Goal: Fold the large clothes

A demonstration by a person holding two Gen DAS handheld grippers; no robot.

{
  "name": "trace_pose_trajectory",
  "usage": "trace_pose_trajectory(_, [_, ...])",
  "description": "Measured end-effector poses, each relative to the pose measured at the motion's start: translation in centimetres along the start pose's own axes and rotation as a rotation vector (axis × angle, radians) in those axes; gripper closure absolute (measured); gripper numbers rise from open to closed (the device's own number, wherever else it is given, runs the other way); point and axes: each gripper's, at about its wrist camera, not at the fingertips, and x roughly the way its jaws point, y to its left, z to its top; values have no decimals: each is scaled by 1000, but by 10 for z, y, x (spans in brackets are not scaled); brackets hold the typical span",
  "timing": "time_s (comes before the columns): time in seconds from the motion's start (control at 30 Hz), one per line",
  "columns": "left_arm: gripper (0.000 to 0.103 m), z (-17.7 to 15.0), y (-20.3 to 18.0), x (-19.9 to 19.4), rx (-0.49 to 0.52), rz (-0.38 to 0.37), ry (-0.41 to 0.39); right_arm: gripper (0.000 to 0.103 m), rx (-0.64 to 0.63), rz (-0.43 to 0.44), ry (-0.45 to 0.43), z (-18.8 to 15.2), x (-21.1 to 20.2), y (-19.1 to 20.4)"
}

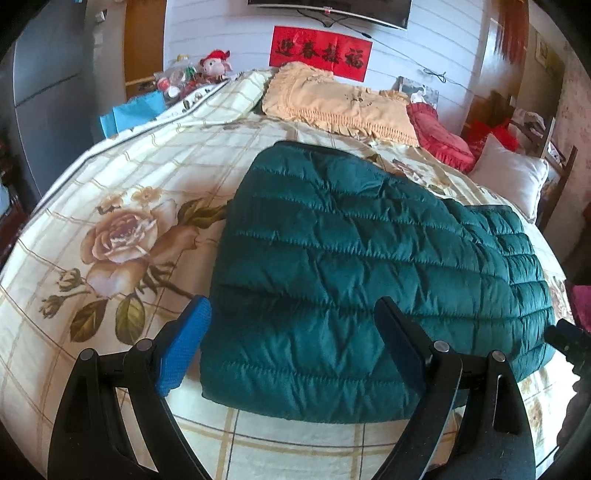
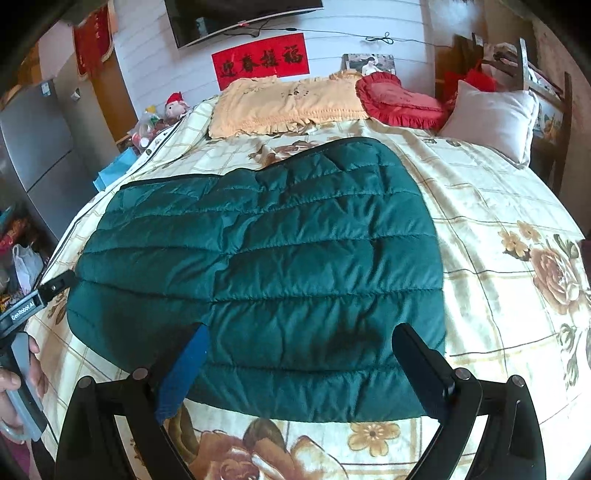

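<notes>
Nearest me, the left gripper (image 1: 291, 339) hangs over the near left corner of the jacket (image 1: 369, 266), its jaws spread wide with nothing between them but air. One blue pad (image 1: 184, 350) sits off the jacket's left edge, above the bedspread (image 1: 110, 177); the other finger is over the quilted cloth. The right gripper (image 2: 301, 354) hangs the same way over the jacket's (image 2: 258, 266) near hem, wide apart and holding nothing. In the right wrist view the person's left hand (image 2: 22, 380) shows at the far left edge, wrapped round the grey handle of the left gripper.

The jacket is dark green, puffy and stitched in bands. It lies flat in the middle of the bed, folded in on itself, with a black-trimmed edge along its far side. In the left wrist view a narrower part sticks out to the right.

Under it the bedspread is cream with a tan grid and big brown roses.

Further back, at the head of the bed, lie a frilled peach pillow (image 2: 284, 103), a red heart cushion (image 2: 402, 99) and a white pillow (image 2: 491, 118). A red banner (image 2: 260, 59) with black characters hangs on the white wall, and the bottom of a TV (image 2: 236, 18) above it. A plush toy (image 1: 216, 66) sits to the left of the bed.
</notes>
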Motion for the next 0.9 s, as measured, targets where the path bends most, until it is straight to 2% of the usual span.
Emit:
trace_pose_trajectory(0.07, [13,1,10,5,-28,-35,22,5,4,-11,-4,1,-3,-9])
trace_pose_trajectory(0.23, [13,5,46,22,-170,-128,88,0,51,-40,-12,6,-10,-40])
trace_pose_trajectory(0.4, [13,4,78,40,-317,-226,138,0,131,-37,26,8,2,-75])
trace_pose_trajectory(0.57, [13,-3,93,65,-440,-324,206,0,236,68,84,6,36,-105])
trace_pose_trajectory(0.73, [1,-4,89,74,-451,-349,211,0,304,216,97,6,61,-114])
trace_pose_trajectory(0.8, [1,-2,85,77,-441,-354,205,0,319,278,105,9,71,-114])
trace_pose_trajectory(0.9, [1,1,78,82,-428,-371,220,0,302,319,107,12,81,-103])
